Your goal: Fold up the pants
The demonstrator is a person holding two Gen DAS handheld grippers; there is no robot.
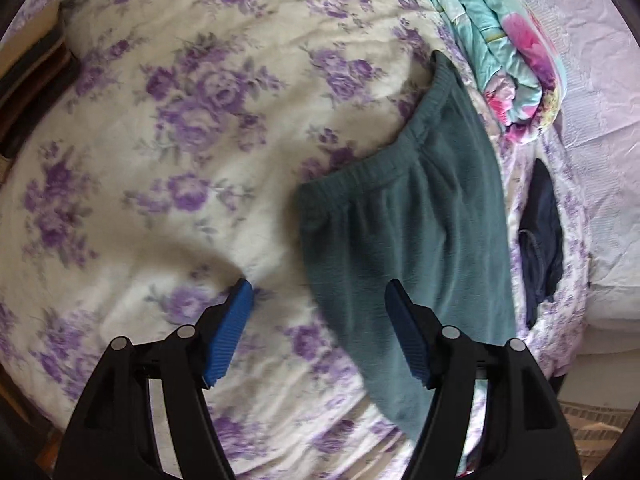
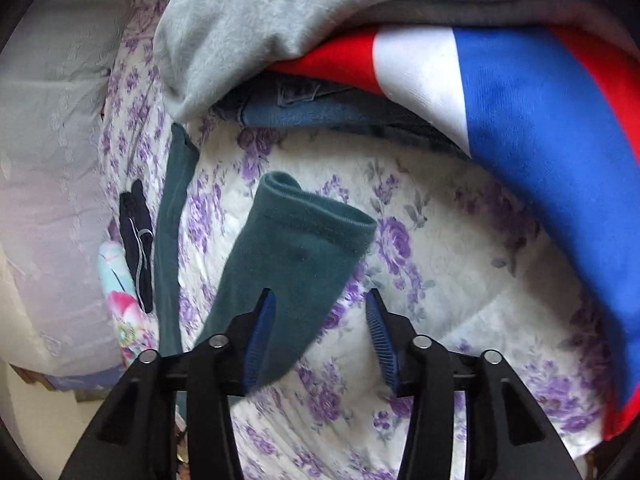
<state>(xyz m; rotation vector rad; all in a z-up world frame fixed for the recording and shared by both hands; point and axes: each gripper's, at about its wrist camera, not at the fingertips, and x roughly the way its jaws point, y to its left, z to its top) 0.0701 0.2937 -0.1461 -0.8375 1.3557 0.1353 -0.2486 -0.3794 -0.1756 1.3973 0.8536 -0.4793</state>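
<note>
Dark teal fleece pants (image 1: 412, 232) lie on the floral bedspread, elastic waistband toward the upper left in the left wrist view. My left gripper (image 1: 320, 296) is open above the pants' left edge, right finger over the fabric, left finger over the bedspread. In the right wrist view a pant leg's cuff end (image 2: 308, 240) lies ahead and a second leg (image 2: 172, 232) stretches along the left. My right gripper (image 2: 320, 304) is open above the leg, holding nothing.
White bedspread with purple flowers (image 1: 168, 128) covers the bed. A turquoise floral quilt (image 1: 504, 40) and a dark garment (image 1: 540, 240) lie to the right. A pile of clothes, grey, denim and red-white-blue (image 2: 500, 92), lies beyond the cuff.
</note>
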